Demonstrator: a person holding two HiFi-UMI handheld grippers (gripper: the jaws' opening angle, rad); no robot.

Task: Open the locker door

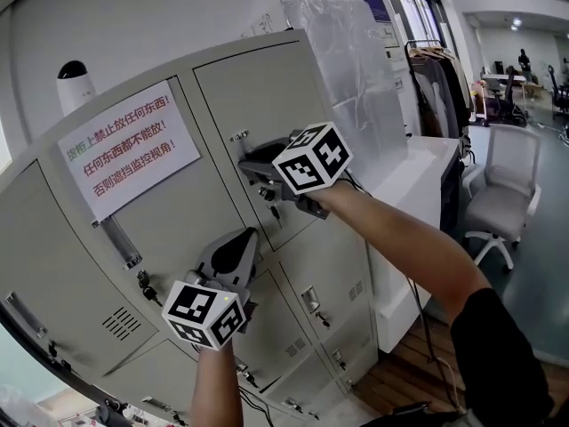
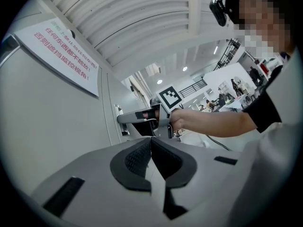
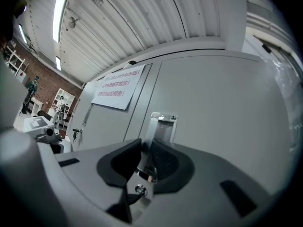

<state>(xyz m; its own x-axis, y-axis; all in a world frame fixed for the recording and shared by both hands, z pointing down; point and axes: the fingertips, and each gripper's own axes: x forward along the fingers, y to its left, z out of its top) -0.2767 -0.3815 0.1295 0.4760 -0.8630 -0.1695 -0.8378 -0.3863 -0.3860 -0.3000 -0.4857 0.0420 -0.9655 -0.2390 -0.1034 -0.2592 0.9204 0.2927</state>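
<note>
In the head view, a bank of grey lockers is seen tilted, with the locker door (image 1: 267,83) at the upper right lying flush in its frame. Its handle (image 1: 238,136) is set at the door's left edge, with its long axis running down the door. The right gripper (image 1: 252,160) is held at this handle, its marker cube turned toward the camera. The left gripper (image 1: 246,236) is held lower and to the left, in front of the neighbouring door, apart from any handle. A paper sign (image 1: 129,149) with red print is stuck on the upper left door.

In the left gripper view, the left gripper (image 2: 151,141) is shown with its jaws together and nothing between them. Beyond it, the right gripper (image 2: 137,118) is seen at the handle (image 2: 119,111), pointing left into the door.

In the right gripper view, the right gripper (image 3: 145,145) is clamped on the handle (image 3: 161,126), which stands upright between the two pads and rises above them. A key (image 3: 138,189) is seen low between the jaws. The locker door (image 3: 222,108) fills the right side.
</note>
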